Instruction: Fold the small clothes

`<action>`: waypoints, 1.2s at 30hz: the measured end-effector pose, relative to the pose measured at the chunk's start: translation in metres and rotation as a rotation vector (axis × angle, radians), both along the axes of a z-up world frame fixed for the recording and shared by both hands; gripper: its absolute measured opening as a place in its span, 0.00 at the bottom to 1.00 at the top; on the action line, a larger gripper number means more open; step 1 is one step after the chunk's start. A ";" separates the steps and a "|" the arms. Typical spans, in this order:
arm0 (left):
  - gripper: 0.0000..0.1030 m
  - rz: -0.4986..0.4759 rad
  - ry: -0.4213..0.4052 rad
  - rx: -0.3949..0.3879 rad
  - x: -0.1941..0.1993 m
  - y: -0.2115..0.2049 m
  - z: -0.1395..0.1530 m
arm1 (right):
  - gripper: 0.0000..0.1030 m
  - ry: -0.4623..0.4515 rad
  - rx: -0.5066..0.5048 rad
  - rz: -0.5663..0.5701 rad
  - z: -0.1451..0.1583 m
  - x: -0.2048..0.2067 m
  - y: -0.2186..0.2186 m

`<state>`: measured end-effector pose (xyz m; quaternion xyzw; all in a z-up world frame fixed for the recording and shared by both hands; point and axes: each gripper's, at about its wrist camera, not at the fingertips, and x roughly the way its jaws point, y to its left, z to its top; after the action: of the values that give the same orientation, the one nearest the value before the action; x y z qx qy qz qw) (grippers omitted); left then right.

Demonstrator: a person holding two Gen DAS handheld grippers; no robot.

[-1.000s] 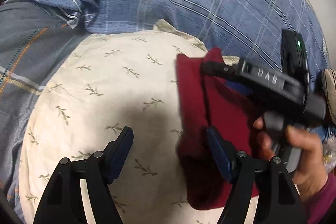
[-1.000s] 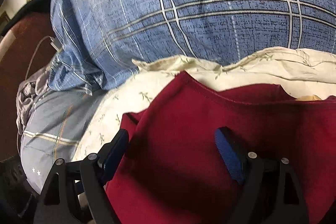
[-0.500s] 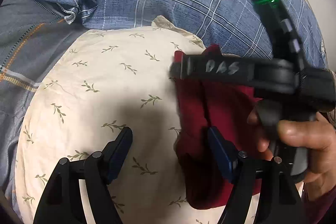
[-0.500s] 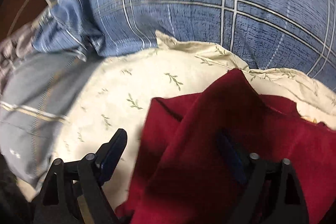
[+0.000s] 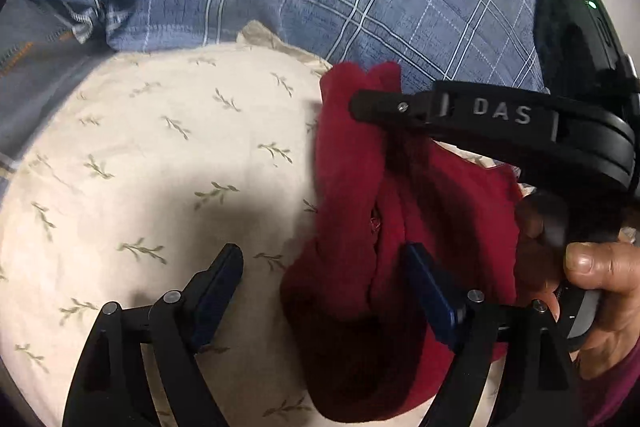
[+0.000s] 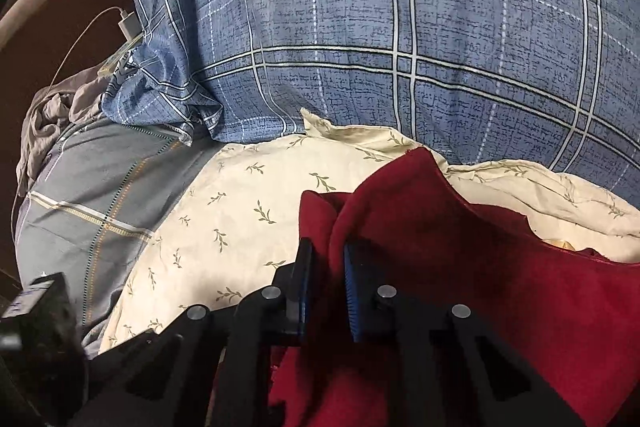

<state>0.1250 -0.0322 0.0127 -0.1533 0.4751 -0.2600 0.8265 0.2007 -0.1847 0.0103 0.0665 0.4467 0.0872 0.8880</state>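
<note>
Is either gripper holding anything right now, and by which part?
The right gripper is closing on a raised fold at the red garment's left edge. The left gripper is opening and holds nothing.

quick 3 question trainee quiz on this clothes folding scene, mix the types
1. True or false: the right claw has a fold of the red garment between its pads.
2. Which surface lies under the garment? A) the cream leaf-print pillow B) a wooden table C) a metal tray
3. Fill in: the left claw is ____ on nothing.

Key: 1 true; 2 A; 3 shut
</note>
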 end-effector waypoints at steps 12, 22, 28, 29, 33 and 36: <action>0.88 -0.074 0.028 -0.130 0.001 0.015 0.009 | 0.14 0.045 0.044 0.003 -0.007 0.007 -0.004; 0.29 -0.026 0.049 -0.108 0.010 0.005 -0.007 | 0.31 0.103 0.132 0.017 -0.014 0.010 -0.005; 0.25 -0.056 -0.028 -0.141 0.000 0.005 0.007 | 0.76 0.118 0.156 0.036 -0.008 0.010 0.005; 0.25 -0.066 -0.045 -0.143 -0.003 0.003 0.010 | 0.81 0.125 0.121 0.047 -0.008 0.010 0.010; 0.25 -0.090 -0.079 -0.119 -0.010 -0.001 0.014 | 0.76 0.149 -0.083 0.037 -0.015 0.014 0.025; 0.31 -0.081 -0.074 -0.064 -0.011 -0.005 0.013 | 0.25 0.119 -0.081 0.034 -0.013 0.010 0.016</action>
<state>0.1136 -0.0368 0.0255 -0.1506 0.4415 -0.3139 0.8269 0.2112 -0.1685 -0.0023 0.0280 0.5027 0.0797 0.8603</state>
